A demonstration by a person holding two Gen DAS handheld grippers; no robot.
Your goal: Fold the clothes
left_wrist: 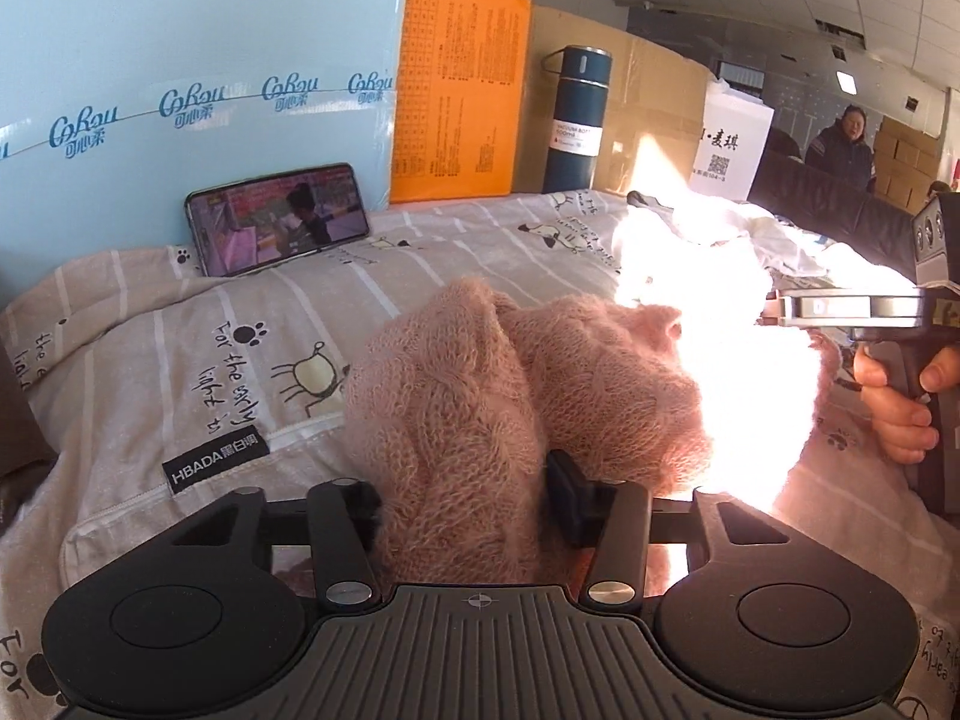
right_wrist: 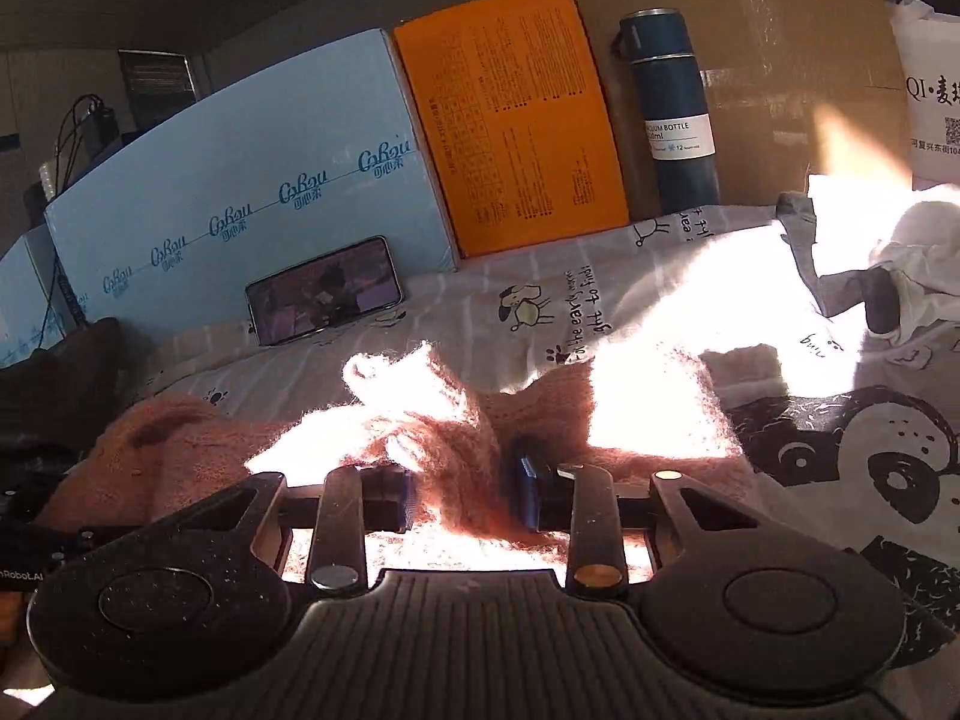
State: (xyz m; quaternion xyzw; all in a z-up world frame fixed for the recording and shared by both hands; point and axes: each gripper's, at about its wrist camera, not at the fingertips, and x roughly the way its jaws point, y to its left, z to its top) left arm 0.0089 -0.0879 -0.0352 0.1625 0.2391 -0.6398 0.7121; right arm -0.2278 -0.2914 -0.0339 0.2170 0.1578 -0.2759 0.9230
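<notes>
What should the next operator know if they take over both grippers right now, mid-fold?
Left gripper: shut on a thick bunch of the pink sweater.
Right gripper: shut on another bunch of the same sweater.
Sweater is crumpled on the printed bedsheet, partly washed out by sun glare.
Done: both grasps made. No flat fold visible.
Left: spread it flat, then fold.
Waiting: white and grey clothes heaped far right, panda-print garment near right.

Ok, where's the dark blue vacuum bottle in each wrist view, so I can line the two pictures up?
Left wrist: vacuum bottle upper middle, upright, right of the orange box.
Right wrist: vacuum bottle upper right of centre, upright, right of the orange box.
Shared landmark: the phone propped against the light blue box.
</notes>
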